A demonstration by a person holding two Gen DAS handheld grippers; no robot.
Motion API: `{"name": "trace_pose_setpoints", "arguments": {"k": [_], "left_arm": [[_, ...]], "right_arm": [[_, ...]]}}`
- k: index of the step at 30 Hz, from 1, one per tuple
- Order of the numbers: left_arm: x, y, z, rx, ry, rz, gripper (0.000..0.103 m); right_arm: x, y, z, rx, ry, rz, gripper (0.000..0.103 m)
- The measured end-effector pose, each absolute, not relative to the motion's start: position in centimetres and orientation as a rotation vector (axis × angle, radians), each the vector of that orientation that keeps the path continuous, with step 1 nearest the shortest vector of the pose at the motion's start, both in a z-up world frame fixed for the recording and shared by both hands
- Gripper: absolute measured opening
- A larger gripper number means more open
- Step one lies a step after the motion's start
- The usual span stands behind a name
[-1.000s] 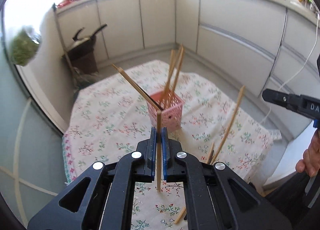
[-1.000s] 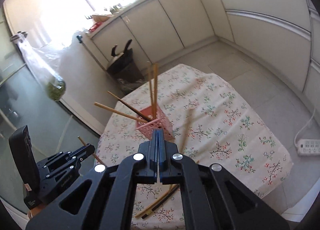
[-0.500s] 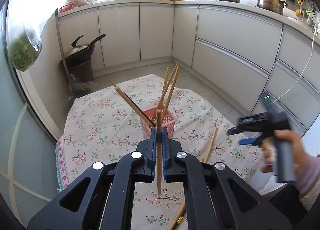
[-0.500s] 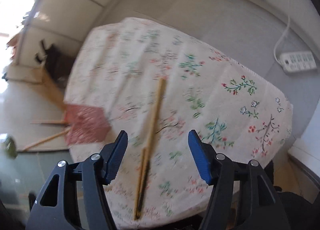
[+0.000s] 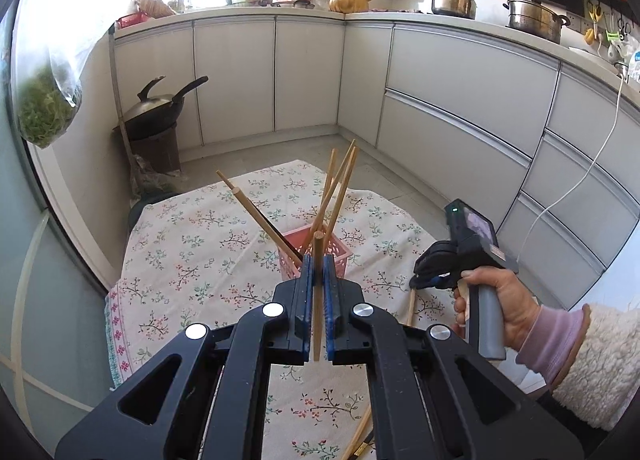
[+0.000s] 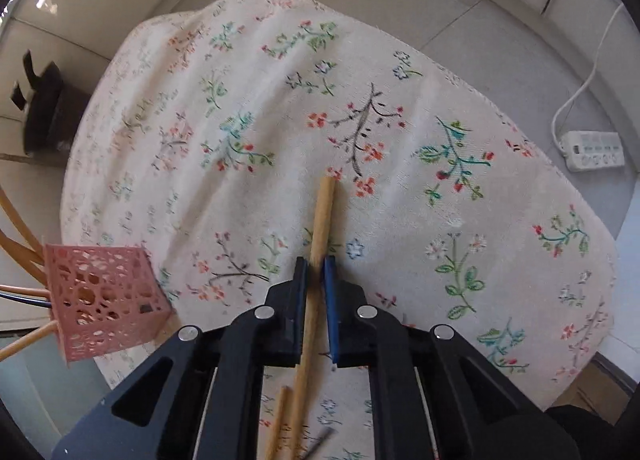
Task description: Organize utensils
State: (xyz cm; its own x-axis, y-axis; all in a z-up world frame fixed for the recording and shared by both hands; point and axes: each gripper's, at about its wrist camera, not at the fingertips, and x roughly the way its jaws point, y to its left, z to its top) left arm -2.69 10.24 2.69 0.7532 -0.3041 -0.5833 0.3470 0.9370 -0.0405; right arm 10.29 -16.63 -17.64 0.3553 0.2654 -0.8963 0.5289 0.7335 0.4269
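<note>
Pink perforated basket (image 5: 316, 256) sits mid-frame in the left wrist view, on the floral tablecloth (image 5: 192, 252). It holds several wooden chopsticks (image 5: 340, 184) fanning up and out, plus one dark-tipped stick (image 5: 260, 216) leaning to the upper left.

Left gripper (image 5: 317, 284), low centre of frame, is clamped on one upright chopstick (image 5: 318, 260) between its blue pads, directly in front of the basket.

In the right wrist view the right gripper (image 6: 315, 272) straddles a chopstick lying on the cloth (image 6: 322, 216); jaws narrow, w/ a small gap on the right pad side, so not yet pinched. Basket is at lower left of that frame. Two more sticks (image 6: 280, 420) lie at bottom centre.
</note>
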Motion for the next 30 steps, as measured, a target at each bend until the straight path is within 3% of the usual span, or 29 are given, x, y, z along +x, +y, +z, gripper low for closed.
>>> {"name": "trace_pose_setpoints", "arguments": {"k": [15,30], "left_arm": [[-4.2,10.3,6.0,-0.026,0.514,-0.312,0.004],[-0.3,10.7,11.8,-0.192,0.377,-0.217,0.004]], "right_arm": [[0.1,-16.1,0.0,0.631,0.721,0.107,0.008],[-1.6,-18.8,7.5,0.649,0.478,0.177,0.008]]}}
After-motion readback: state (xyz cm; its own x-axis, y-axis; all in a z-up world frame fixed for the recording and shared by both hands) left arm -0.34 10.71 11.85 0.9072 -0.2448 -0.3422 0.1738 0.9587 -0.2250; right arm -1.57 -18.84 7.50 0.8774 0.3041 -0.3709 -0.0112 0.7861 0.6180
